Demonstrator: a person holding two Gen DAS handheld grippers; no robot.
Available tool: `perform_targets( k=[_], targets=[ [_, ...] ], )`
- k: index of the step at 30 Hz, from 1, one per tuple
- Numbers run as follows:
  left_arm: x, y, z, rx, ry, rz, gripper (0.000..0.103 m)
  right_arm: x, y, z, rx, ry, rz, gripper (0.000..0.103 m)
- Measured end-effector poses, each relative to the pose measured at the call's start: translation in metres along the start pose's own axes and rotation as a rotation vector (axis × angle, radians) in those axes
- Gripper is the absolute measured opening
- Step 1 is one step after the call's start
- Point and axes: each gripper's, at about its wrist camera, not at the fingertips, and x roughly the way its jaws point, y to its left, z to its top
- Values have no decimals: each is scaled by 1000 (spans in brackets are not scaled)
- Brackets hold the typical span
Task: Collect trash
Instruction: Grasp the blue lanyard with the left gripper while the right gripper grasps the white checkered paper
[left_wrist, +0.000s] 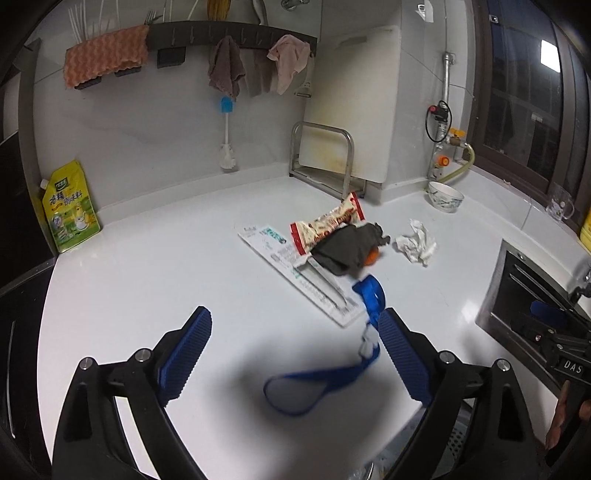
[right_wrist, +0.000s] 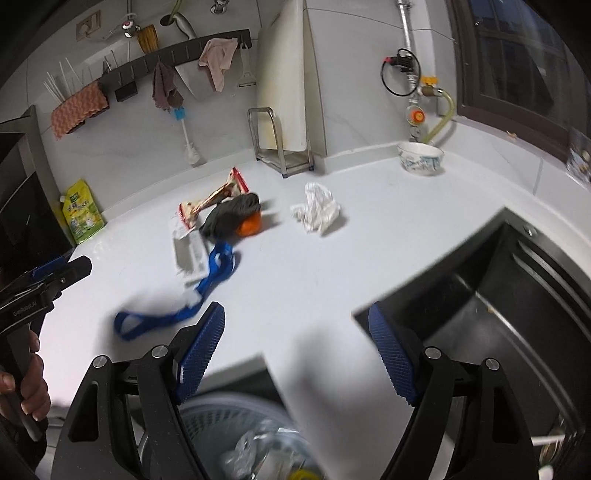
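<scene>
1. Currently both tongs are released and hold nothing: the left gripper (left_wrist: 295, 354) stands with its jaws spread wide over the white countertop (left_wrist: 147, 280), and the right gripper (right_wrist: 295, 350) is equally spread above the counter edge.
2. Trash remains on the counter: a blue strap (left_wrist: 332, 373) lies just beyond the left gripper's right pad, touching a flat printed package (left_wrist: 280, 258). On that package rest a red-and-white snack wrapper (left_wrist: 328, 221) and a dark rag-like scrap (left_wrist: 347, 247) covering something orange (left_wrist: 373, 256). A crumpled tissue (left_wrist: 415, 242) lies just beside the pile.
3. Risk, snagging: the strap's loop lies near the left pad; a careless pass can hook it and drag the package with it.
4. Risk, partial grasp: items overlap, so a pinch on the scrap may lift it alone and let the orange piece roll away.
5. Risk, missed drop: a waste bin (right_wrist: 251, 435) sits below the counter edge, partly hidden by the right gripper; a release too early lands litter on the floor or in the sink (right_wrist: 498, 295).
6. Risk, collision: both tools work close together.
</scene>
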Motion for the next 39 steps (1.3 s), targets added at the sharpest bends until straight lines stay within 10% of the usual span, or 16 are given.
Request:
perform_targets(
  k=[13,39],
  targets=[
    [74,5,24,13,67,10,93,85,-16,57,-36,31,-5,82],
    [86,-43,-35,-15,195,-17,93,213,-36,101,-65,172,-25,81]
  ],
)
